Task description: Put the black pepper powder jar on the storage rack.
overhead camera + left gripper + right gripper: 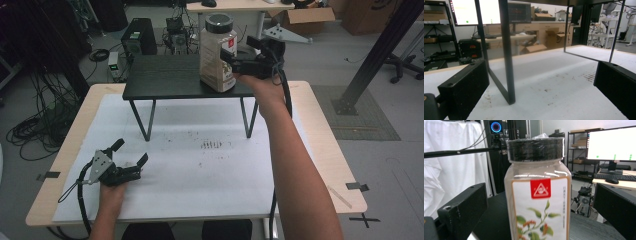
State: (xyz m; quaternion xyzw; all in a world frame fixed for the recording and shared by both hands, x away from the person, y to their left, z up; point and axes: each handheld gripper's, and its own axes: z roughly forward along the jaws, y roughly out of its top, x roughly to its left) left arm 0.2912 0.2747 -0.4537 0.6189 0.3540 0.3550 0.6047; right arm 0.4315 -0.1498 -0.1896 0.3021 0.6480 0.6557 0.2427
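Jar with a black lid stands upright on the black stand atop the table, between the spread jaws of the right claw, untouched. Left claw rests low on the table, jaws apart, holding nothing.

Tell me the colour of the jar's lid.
Black; the jar's lid shows best in the right gripper view.
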